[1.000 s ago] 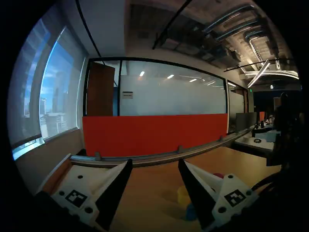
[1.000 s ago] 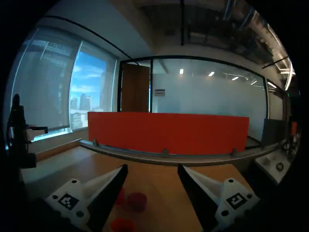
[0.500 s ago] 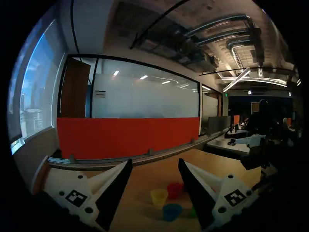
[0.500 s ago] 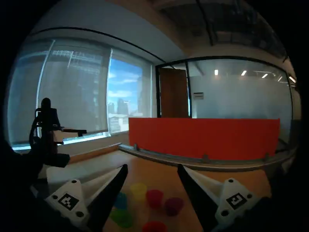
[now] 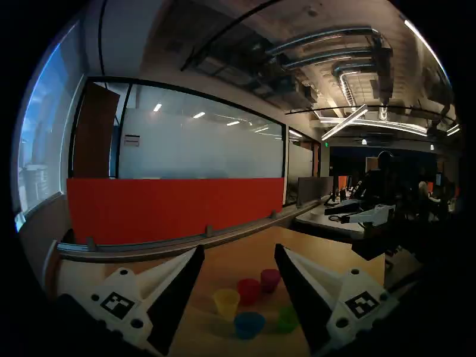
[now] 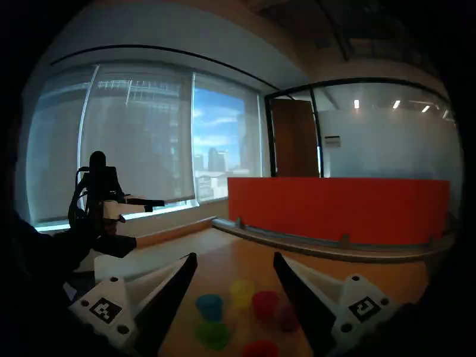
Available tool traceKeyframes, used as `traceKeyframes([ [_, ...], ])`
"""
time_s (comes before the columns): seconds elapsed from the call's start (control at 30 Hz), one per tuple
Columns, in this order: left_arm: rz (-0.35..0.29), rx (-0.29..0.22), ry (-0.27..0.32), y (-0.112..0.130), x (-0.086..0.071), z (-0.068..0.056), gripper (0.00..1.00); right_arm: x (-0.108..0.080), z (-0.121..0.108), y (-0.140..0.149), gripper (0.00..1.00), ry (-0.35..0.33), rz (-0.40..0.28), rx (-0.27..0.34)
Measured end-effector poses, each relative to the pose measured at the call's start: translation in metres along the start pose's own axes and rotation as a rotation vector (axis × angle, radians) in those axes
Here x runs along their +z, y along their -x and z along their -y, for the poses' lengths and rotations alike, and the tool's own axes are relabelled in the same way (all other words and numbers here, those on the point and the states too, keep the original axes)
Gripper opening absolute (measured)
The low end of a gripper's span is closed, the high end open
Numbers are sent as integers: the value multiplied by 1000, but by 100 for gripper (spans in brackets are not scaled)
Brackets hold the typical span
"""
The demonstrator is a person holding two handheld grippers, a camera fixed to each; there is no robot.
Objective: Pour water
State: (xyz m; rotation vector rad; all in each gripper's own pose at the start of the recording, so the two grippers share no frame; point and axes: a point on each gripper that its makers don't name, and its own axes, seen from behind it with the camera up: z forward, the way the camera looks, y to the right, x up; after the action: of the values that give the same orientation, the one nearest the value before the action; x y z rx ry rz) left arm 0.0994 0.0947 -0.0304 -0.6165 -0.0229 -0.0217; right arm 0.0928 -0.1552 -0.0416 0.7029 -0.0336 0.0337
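On the table point(image 5: 324, 241), well short of its far edge, we note the coloured cups point(image 5: 249, 290) clustered close together. Our left gripper point(image 5: 238, 250) and right gripper point(image 6: 234, 257) both hang above them, jaws spread and empty, likely so we can choose one.

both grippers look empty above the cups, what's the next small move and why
Probably lower the right gripper toward the yellow cup, in line between its open jaws; the left gripper is open and empty too, so no pour before a grasp.
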Motion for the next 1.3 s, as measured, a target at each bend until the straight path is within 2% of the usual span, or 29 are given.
traceKeyframes([
  [0.17, 40, 19, 32, 10, 3, -5, 87, 4, 10, 8, 100, -45, 50, -5],
  [0.37, 87, 32, 60, 25, 11, -7, 87, 9, 10, 26, 100, -58, 123, -37],
  [0.63, 147, 41, 78, 47, 19, 0, 87, 12, 12, 50, 100, -91, 214, -69],
  [0.83, 193, 58, 87, 65, 26, 5, 87, 15, 10, 60, 100, -106, 247, -96],
  [1.07, 214, 70, 93, 80, 33, 8, 87, 17, 11, 74, 100, -128, 273, -112],
  [1.3, 269, 79, 84, 108, 39, 14, 87, 18, 12, 94, 100, -135, 312, -134],
])
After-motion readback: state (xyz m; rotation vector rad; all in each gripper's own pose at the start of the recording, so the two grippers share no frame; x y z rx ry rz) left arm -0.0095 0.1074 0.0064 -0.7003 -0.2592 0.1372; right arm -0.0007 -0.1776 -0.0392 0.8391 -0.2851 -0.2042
